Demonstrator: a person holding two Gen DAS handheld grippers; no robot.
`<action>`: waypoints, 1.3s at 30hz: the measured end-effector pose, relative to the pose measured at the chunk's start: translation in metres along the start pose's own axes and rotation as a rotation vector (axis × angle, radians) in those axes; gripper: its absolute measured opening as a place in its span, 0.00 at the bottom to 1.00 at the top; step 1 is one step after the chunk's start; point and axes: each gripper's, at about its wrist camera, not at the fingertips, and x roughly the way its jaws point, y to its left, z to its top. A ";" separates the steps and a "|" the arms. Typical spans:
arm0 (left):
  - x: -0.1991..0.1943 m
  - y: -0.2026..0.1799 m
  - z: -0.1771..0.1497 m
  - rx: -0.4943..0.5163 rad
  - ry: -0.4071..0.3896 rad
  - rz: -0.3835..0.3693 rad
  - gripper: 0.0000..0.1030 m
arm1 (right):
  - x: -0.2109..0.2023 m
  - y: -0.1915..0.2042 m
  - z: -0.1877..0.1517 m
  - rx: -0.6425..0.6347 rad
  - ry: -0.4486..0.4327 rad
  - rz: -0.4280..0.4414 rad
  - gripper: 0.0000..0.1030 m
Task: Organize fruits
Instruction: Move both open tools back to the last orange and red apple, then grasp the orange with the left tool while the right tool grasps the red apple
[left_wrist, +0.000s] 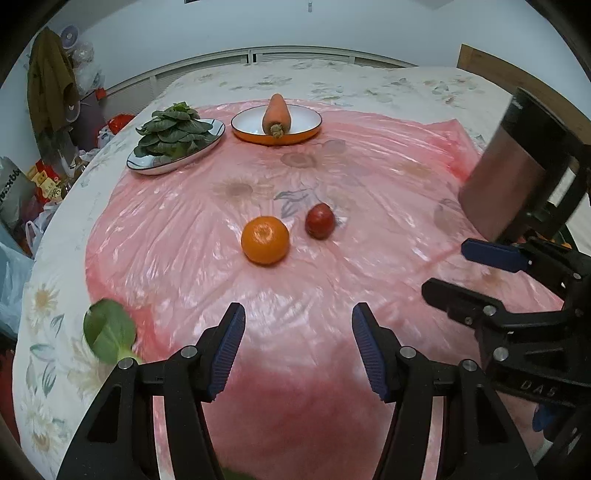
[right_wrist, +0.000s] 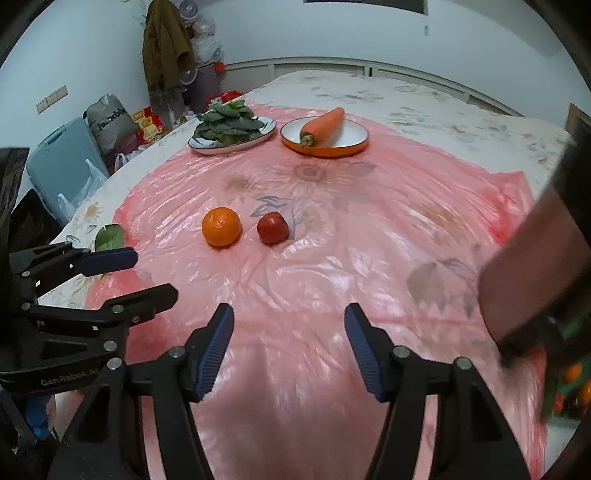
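Note:
An orange (left_wrist: 265, 240) (right_wrist: 221, 231) and a small red fruit (left_wrist: 320, 221) (right_wrist: 272, 228) lie side by side on the pink plastic sheet (left_wrist: 369, 184) in the middle. My left gripper (left_wrist: 298, 349) is open and empty, short of the orange. My right gripper (right_wrist: 289, 345) is open and empty, short of the red fruit; it also shows in the left wrist view (left_wrist: 454, 273) at the right. The left gripper appears at the left of the right wrist view (right_wrist: 144, 275).
At the back, a plate of leafy greens (left_wrist: 176, 130) (right_wrist: 231, 123) and an orange-rimmed dish (left_wrist: 306, 133) (right_wrist: 354, 146) holding a carrot (left_wrist: 276, 114) (right_wrist: 322, 126). A loose green leaf (left_wrist: 109, 329) (right_wrist: 109, 237) lies near the left edge. Clutter stands beyond the left side.

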 end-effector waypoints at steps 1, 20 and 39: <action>0.005 0.003 0.003 -0.002 -0.002 0.001 0.53 | 0.006 0.000 0.003 -0.004 0.003 0.005 0.73; 0.081 0.027 0.046 0.180 0.054 0.002 0.52 | 0.100 0.006 0.055 -0.246 0.086 0.104 0.49; 0.101 0.018 0.051 0.334 0.086 -0.005 0.51 | 0.126 0.010 0.076 -0.306 0.104 0.117 0.48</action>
